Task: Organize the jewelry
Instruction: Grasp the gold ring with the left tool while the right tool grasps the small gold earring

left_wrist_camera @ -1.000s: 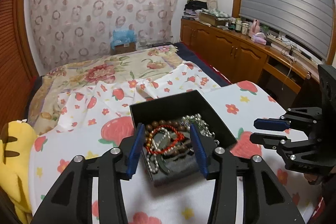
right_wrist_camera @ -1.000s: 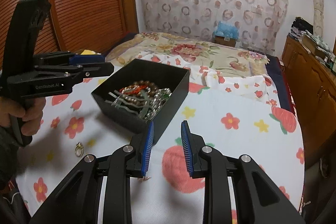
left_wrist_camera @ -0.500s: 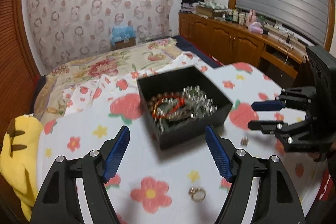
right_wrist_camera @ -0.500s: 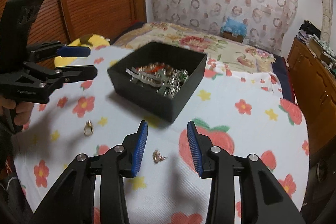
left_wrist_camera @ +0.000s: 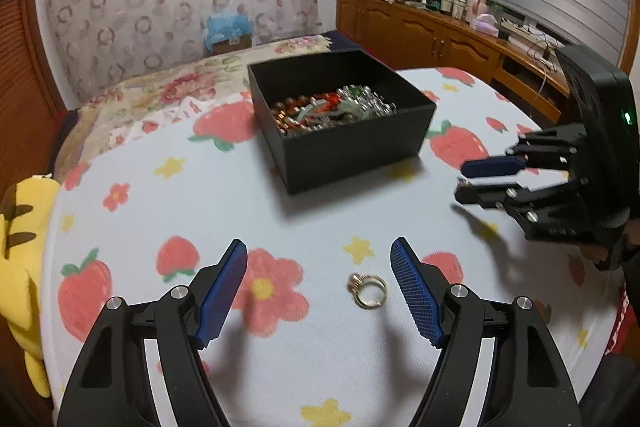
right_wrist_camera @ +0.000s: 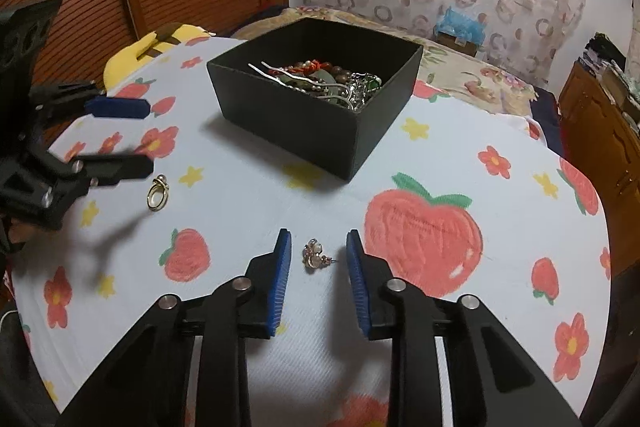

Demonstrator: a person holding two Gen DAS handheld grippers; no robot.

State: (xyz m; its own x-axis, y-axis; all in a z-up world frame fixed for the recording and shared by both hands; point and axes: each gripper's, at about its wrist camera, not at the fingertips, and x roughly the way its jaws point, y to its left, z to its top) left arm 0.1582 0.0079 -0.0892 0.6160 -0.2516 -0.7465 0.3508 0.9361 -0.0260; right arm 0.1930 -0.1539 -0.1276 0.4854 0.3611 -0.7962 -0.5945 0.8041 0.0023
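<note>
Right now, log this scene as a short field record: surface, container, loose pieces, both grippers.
surface: tablecloth printed with strawberries and flowers
container: black box, open top, heaped with jewelry
loose piece 1: gold ring lying on the cloth between the left gripper's fingers
loose piece 2: earring on the cloth between the right gripper's fingers
left gripper: wide open, holding nothing
right gripper: open, holding nothing

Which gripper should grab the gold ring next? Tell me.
Left. The left gripper is open with the gold ring lying between its fingers. The right gripper is open around the small earring instead.
</note>
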